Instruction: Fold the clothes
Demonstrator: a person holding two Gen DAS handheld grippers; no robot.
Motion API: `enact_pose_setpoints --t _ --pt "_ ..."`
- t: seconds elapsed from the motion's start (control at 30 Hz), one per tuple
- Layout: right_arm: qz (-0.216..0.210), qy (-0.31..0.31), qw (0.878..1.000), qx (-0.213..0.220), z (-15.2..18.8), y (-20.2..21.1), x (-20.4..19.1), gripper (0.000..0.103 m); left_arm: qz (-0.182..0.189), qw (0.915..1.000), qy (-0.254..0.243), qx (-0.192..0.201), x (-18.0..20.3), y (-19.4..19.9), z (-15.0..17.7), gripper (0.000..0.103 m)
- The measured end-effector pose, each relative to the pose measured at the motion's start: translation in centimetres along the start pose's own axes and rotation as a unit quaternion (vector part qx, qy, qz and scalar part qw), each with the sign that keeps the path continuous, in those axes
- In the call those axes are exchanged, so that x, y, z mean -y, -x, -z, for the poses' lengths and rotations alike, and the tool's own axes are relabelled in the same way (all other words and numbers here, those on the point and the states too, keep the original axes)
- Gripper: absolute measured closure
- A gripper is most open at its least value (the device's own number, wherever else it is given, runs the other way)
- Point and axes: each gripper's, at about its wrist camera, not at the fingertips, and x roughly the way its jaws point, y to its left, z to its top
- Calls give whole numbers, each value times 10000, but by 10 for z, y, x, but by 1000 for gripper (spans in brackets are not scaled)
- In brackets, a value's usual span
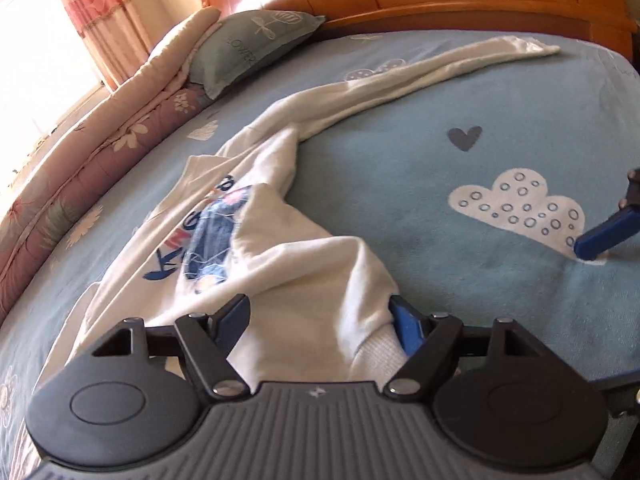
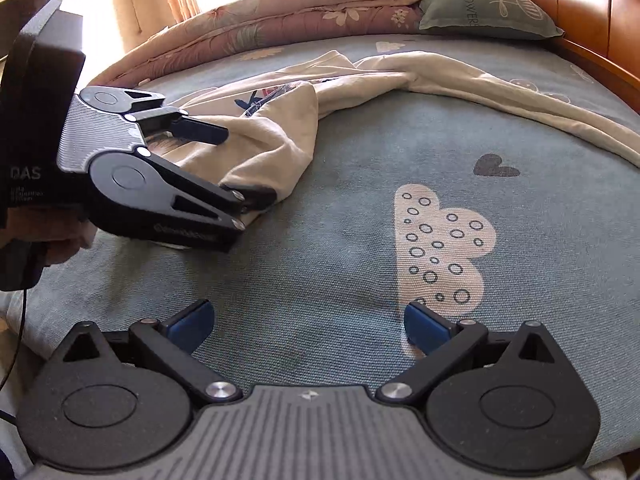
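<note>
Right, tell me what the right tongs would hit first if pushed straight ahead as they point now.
Probably nothing solid at first: the open right tongs point low across bare blue bedsheet, so they would likely skim the sheet before reaching the white sweatshirt; depth is unclear.

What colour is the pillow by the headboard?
Grey-green pillow with white flower outlines; clearest in the right wrist view.

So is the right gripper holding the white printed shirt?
No, the right gripper is open over the blue bedsheet, apart from the white printed shirt.
</note>
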Motion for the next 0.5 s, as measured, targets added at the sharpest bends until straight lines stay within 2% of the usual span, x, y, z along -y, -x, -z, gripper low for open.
enact_pose_setpoints --t 0.17,0.23,0.33,0.43,0.5 --pt "48 -34 10000 22 1 1 3 0 -273 9947 988 -55 -72 2 4 26" --pt "91 18 10000 7 1 0 1 0 -600 9866 1502 -196 -104 -5 13 28" --pt "155 96 9998 -17 1 -1 -2 0 -809 9667 2354 -590 -148 -17 31 33" --pt "219 174 9996 -41 1 -3 -5 0 -321 9639 2616 -391 -155 -1 37 31" --pt "262 226 9994 -56 0 -4 -7 0 140 9694 2430 -330 -141 8 31 26"
